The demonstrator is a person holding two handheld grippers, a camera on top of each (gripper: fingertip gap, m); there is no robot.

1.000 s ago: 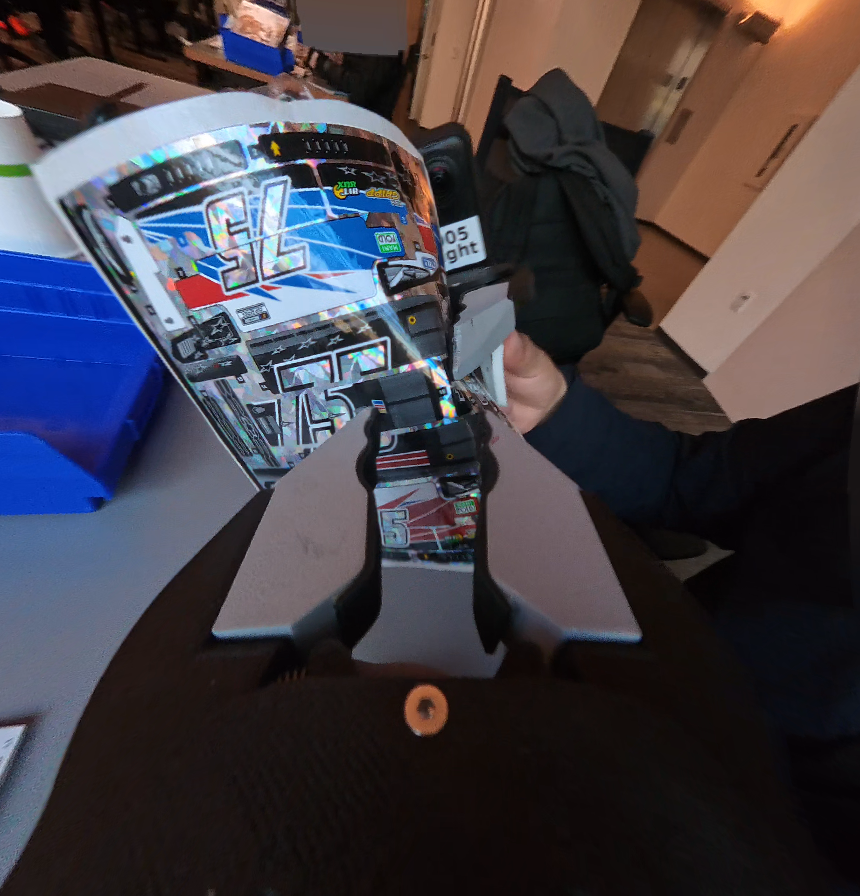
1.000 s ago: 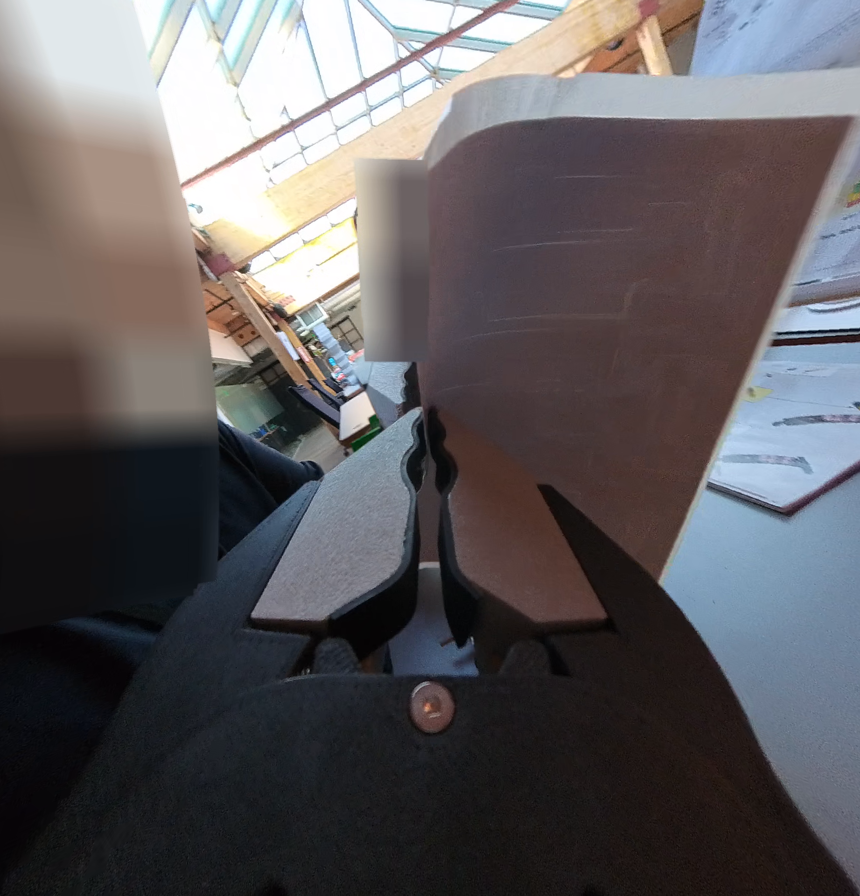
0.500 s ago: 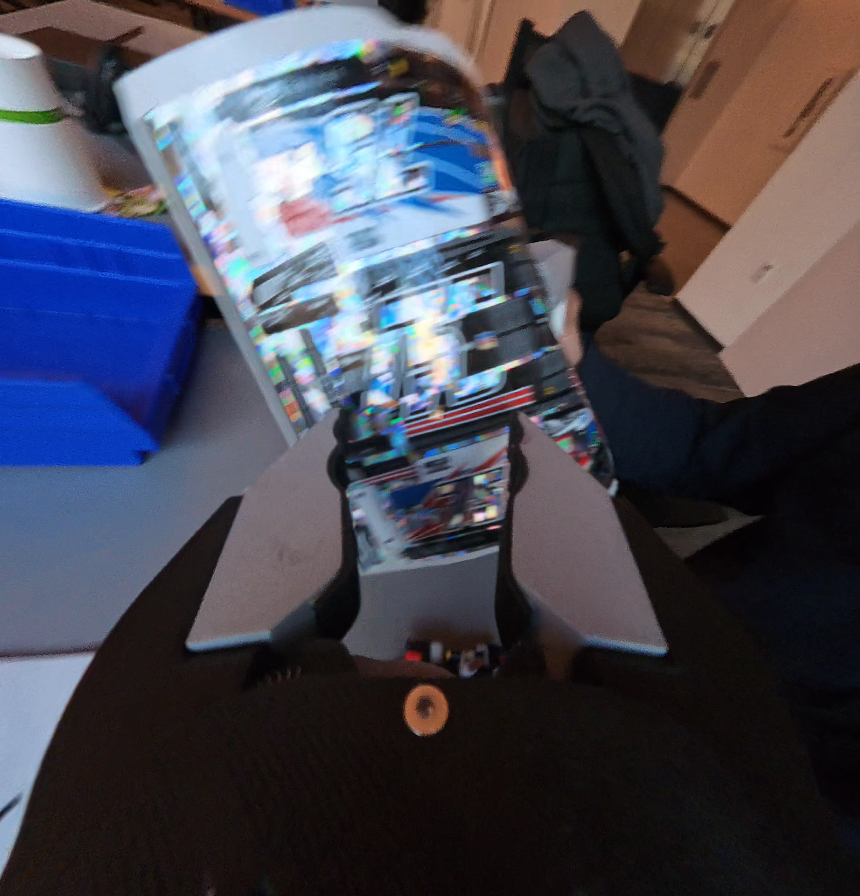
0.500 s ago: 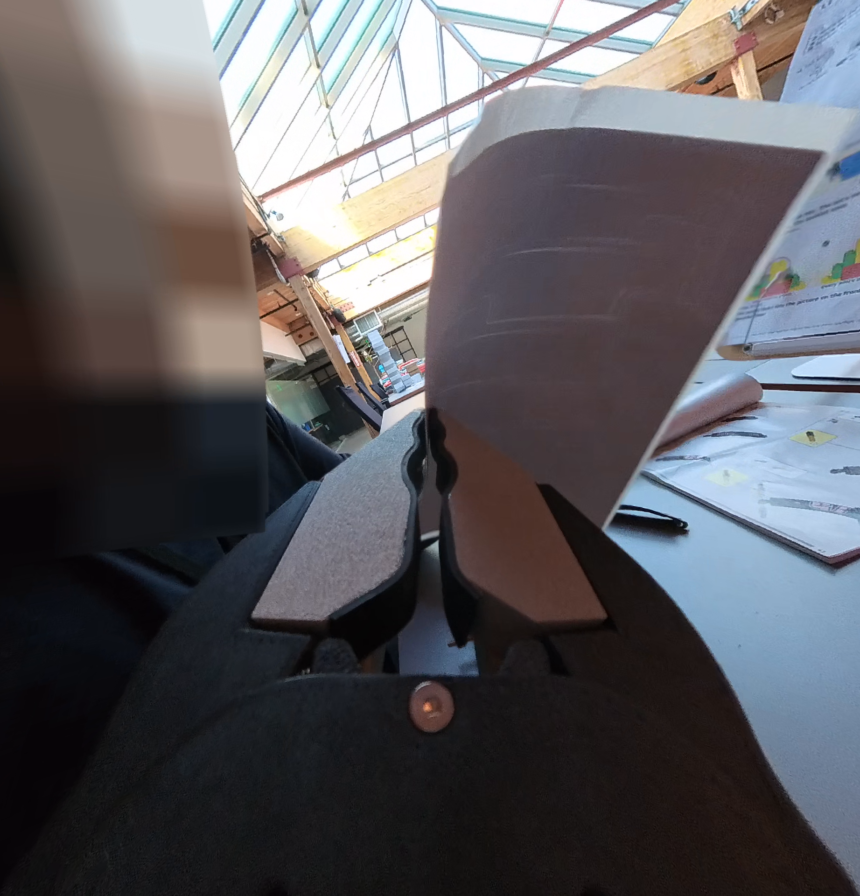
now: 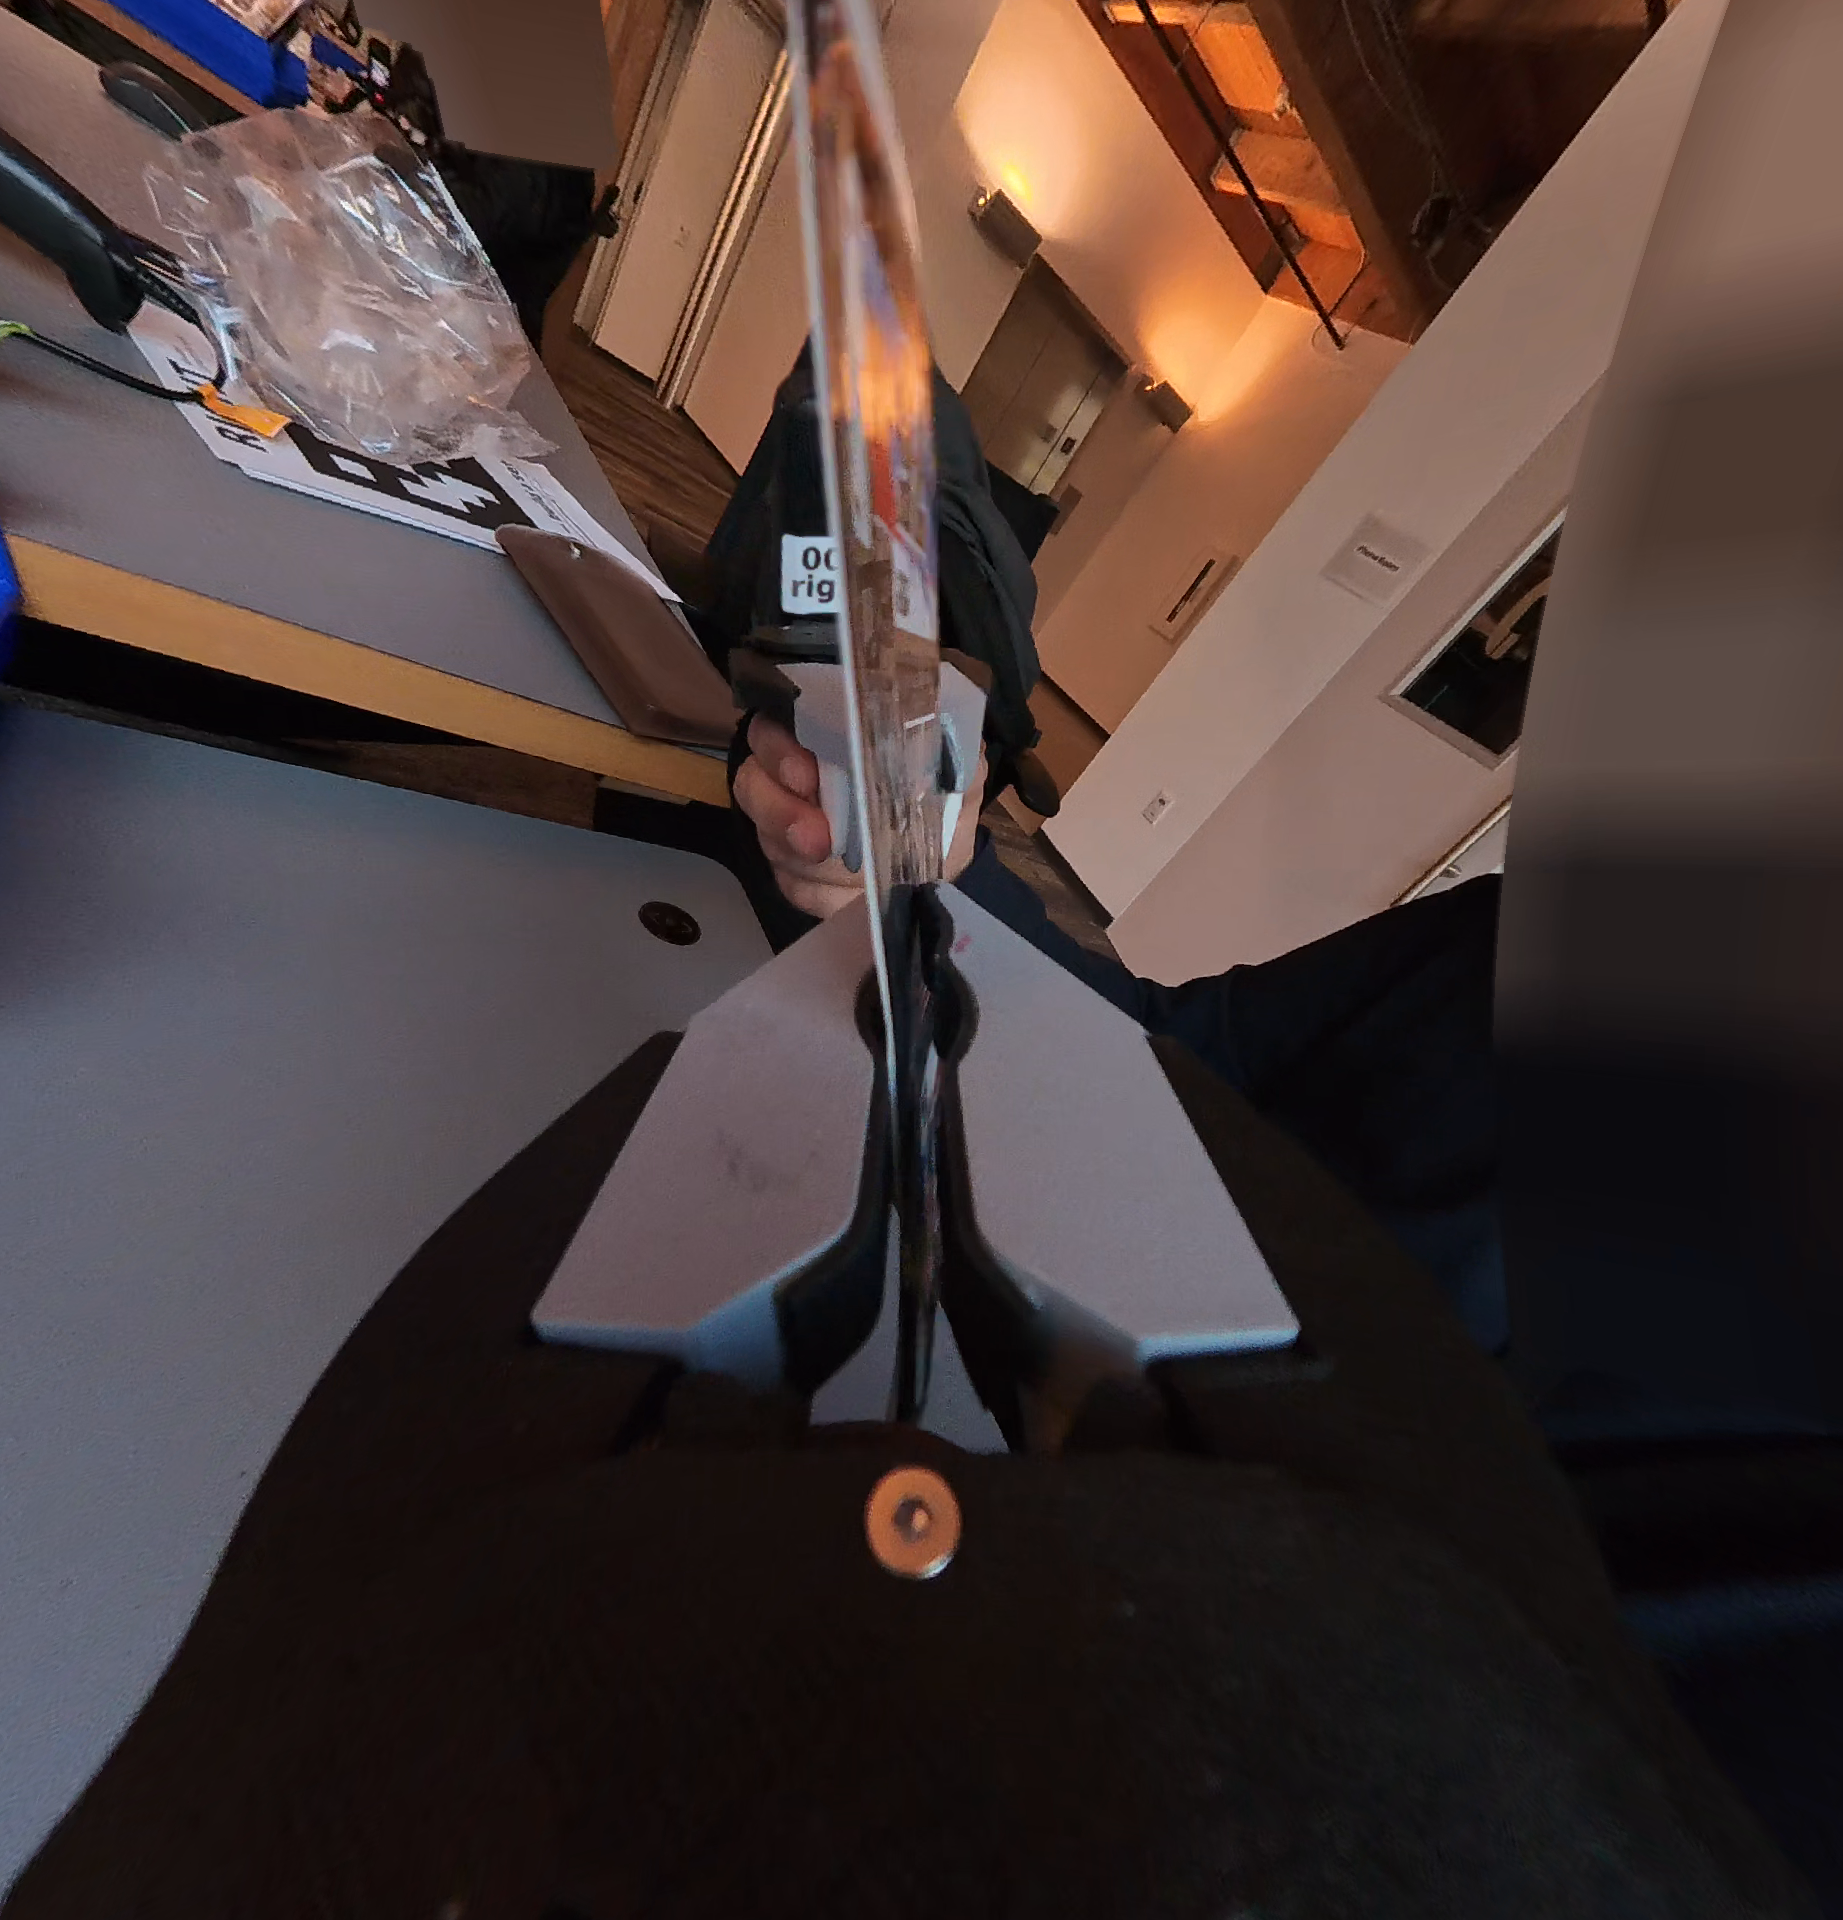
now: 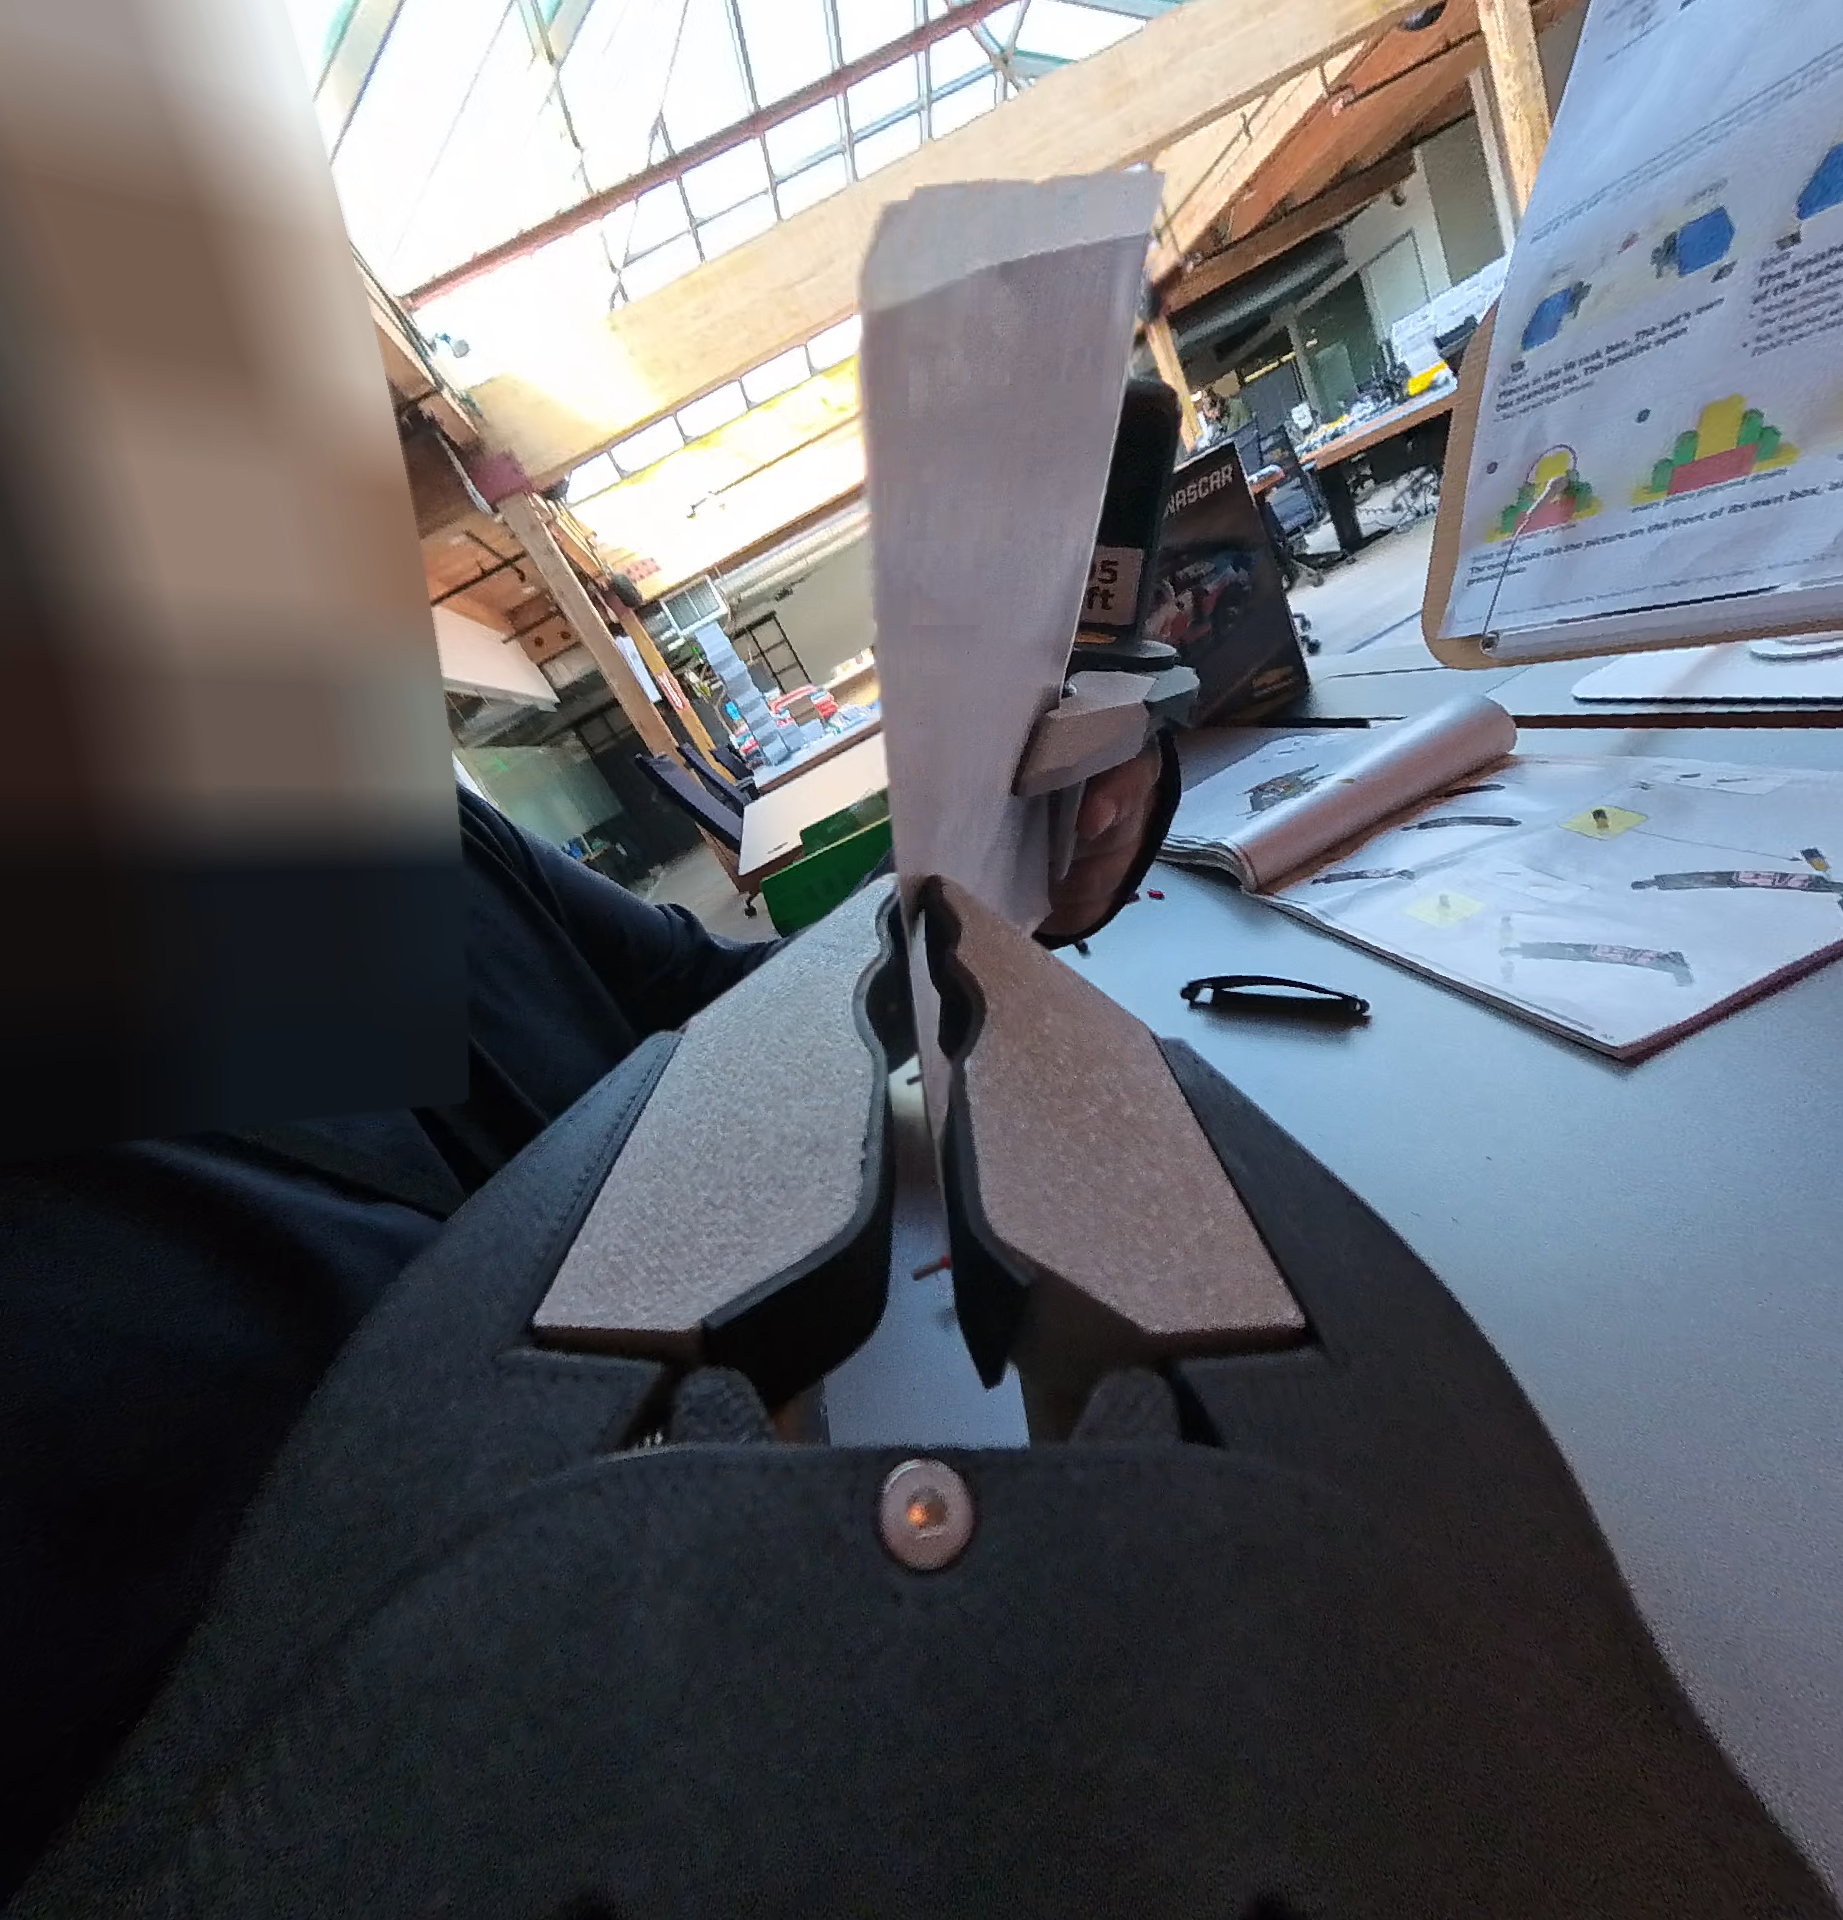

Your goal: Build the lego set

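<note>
A thin sticker sheet [image 5: 875, 436], shiny and printed on one face and plain white on the other [image 6: 984, 582], stands upright in the air, seen almost edge-on. The left gripper [image 5: 912, 925] has its jaws closed on the sheet's lower edge, the sheet running up from between the fingertips. The right gripper [image 6: 922, 904] is likewise clamped on the sheet, its pads pressed against either side of the white backing.

Straight ahead of the left gripper, on the far side of the sheet, a hand [image 5: 792, 810] grips the other tool. Up and to its left lie a crumpled clear plastic bag [image 5: 345, 281] on a printed white sheet [image 5: 397, 478], and a grey table [image 5: 221, 1039] spreads below.

To the right of the right gripper, a small black clip [image 6: 1275, 1000] lies on the table, beyond it an open instruction booklet [image 6: 1519, 831], and higher up a propped page with coloured block pictures [image 6: 1675, 364].
</note>
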